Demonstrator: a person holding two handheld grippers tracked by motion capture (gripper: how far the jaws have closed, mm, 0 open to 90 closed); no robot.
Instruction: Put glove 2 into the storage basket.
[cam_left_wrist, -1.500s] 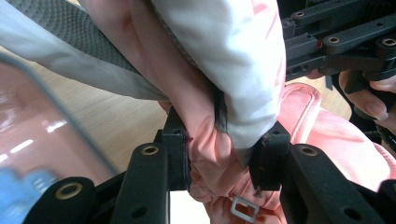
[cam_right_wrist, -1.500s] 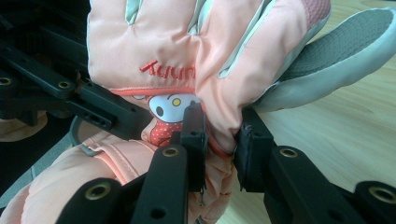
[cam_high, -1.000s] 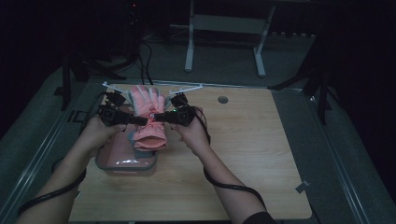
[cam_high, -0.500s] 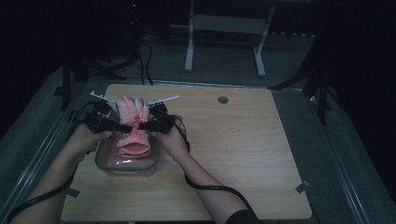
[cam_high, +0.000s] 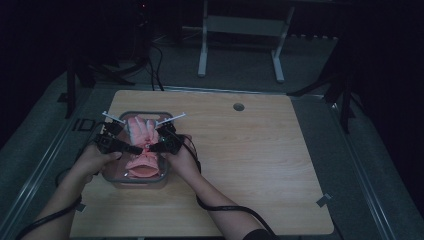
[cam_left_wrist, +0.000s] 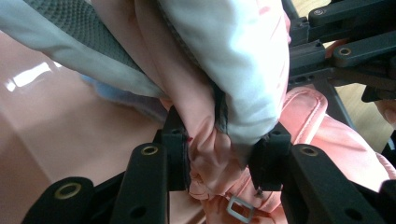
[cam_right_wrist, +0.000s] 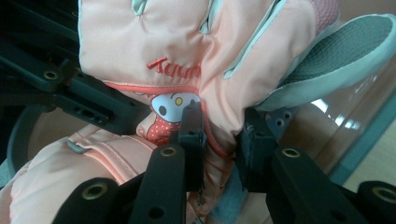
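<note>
A pink padded glove (cam_high: 141, 150) lies over a clear rectangular container (cam_high: 116, 176) that sits near the left edge of the wooden table (cam_high: 260, 165), its fingers pointing away from the person and its cuff toward them. The left gripper (cam_high: 134, 149) comes in from the glove's left side and the right gripper (cam_high: 150, 147) from its right, so their tips nearly meet at the glove's narrow middle. In the left gripper view the two black jaws are clamped on a bunched fold of pink fabric (cam_left_wrist: 212, 154), with a pale grey-white panel of the glove draped over the right jaw and a small metal buckle (cam_left_wrist: 237, 208) just below the pinch. In the right gripper view the right gripper (cam_right_wrist: 219, 140) likewise has its jaws closed on the glove (cam_right_wrist: 187, 42), pinching it just below red embroidered lettering (cam_right_wrist: 173, 69) and beside a cartoon rabbit patch (cam_right_wrist: 170, 108); a grey textured thumb pad (cam_right_wrist: 345, 51) juts to the right above the container's transparent wall (cam_right_wrist: 369, 126). Both of the person's hands wrap the gripper handles at the container's near corners, the left hand (cam_high: 92, 161) and the right hand (cam_high: 181, 159), with black cables trailing back along the forearms.
</note>
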